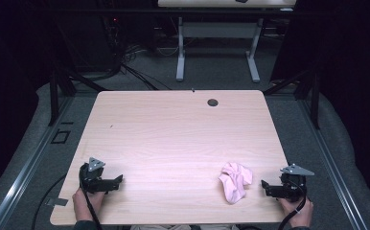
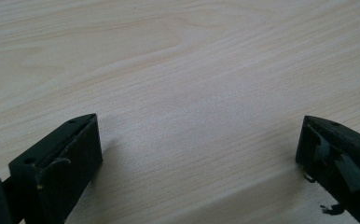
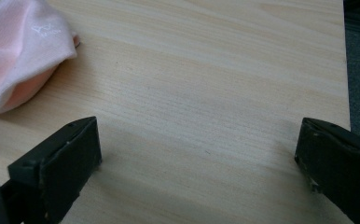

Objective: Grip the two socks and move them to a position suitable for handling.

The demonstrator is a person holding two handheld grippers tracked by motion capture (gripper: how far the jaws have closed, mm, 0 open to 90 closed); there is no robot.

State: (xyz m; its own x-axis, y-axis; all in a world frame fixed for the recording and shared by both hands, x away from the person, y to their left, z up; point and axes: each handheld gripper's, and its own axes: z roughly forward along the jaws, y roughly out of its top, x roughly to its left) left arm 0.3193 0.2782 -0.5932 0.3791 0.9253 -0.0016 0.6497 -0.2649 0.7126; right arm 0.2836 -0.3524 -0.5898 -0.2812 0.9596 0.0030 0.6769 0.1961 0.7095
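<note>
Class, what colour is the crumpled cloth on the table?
Pale pink; the cloth shows best in the right gripper view.

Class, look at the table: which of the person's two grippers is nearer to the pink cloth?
Right. The right gripper sits just beside the pink cloth, jaws open, not touching it. The left gripper rests at the table's opposite near corner, far from it.

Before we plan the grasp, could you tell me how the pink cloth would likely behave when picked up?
The pink cloth lies crumpled in soft folds, so it will probably hang limp and drape. It looks thin and knitted, likely light. Pushed, it would probably bunch, not slide.
</note>
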